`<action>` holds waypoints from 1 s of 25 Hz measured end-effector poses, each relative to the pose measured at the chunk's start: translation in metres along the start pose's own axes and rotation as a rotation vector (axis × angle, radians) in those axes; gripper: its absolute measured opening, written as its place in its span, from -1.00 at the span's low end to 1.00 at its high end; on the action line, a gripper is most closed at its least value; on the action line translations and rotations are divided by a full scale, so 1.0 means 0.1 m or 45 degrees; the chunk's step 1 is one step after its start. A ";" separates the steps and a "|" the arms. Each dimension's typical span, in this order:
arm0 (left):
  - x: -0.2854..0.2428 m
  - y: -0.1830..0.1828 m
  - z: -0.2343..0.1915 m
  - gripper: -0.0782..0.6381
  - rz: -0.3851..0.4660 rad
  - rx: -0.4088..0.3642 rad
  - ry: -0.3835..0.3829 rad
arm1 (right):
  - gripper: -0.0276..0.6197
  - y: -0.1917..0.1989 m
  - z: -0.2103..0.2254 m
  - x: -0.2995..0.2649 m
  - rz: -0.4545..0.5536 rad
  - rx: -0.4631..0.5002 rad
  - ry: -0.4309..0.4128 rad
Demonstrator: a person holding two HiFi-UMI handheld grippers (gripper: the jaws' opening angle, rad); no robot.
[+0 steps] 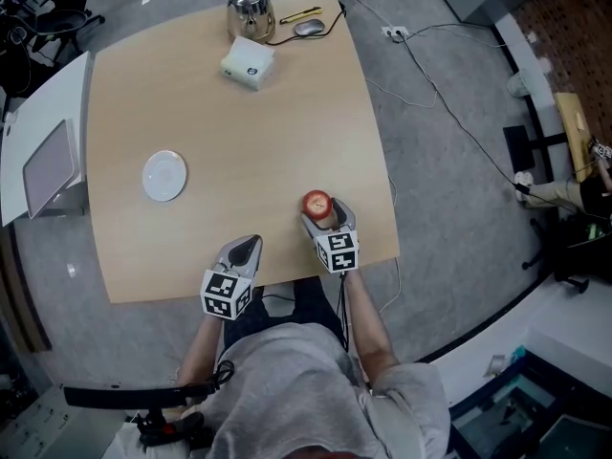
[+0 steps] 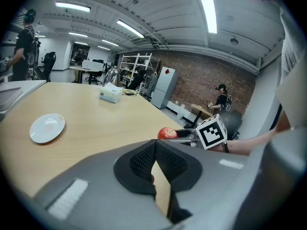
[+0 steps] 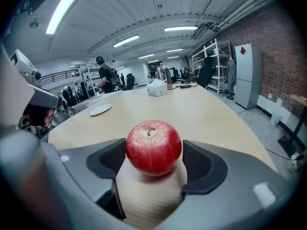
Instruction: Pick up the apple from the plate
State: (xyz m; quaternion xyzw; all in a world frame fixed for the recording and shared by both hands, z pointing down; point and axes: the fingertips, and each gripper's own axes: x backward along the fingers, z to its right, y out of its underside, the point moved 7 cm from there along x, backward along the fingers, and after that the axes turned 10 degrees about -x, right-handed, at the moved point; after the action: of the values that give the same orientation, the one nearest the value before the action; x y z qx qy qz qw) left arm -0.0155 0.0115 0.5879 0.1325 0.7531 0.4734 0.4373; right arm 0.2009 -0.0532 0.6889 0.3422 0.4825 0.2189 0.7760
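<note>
The round red apple (image 3: 153, 146), stem up, is clamped in the right gripper's (image 1: 323, 211) fingers near the table (image 1: 258, 142) edge, well apart from the white plate (image 1: 164, 175). The left gripper's (image 2: 154, 160) fingers are closed, empty.

Head view overhead, downward; gripper views low across table (image 1: 268, 151); apple (image 1: 316, 203) shared.

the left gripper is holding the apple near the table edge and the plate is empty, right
Wrong gripper: the right gripper holds the apple near the table edge, as the right gripper view shows; the left gripper is shut on nothing. The plate is empty.
</note>
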 end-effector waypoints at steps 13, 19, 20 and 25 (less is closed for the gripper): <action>-0.03 -0.03 0.03 -0.73 0.011 -0.008 0.004 | 0.25 -0.02 0.00 0.11 0.037 -0.002 -0.012; -0.01 -0.09 0.02 -0.73 0.037 -0.009 0.000 | 0.20 -0.12 -0.04 0.18 0.074 0.043 0.007; -0.01 -0.10 0.01 -0.73 0.039 -0.009 -0.001 | 0.19 -0.15 -0.05 0.19 0.081 0.051 0.009; 0.01 -0.15 -0.02 -0.73 0.055 -0.008 -0.014 | 0.15 -0.26 -0.09 0.21 0.109 0.066 0.006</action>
State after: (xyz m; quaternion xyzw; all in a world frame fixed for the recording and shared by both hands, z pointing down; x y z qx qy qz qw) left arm -0.0144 0.0037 0.5755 0.1498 0.7462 0.4843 0.4315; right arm 0.2026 -0.0541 0.6544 0.3820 0.4746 0.2401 0.7557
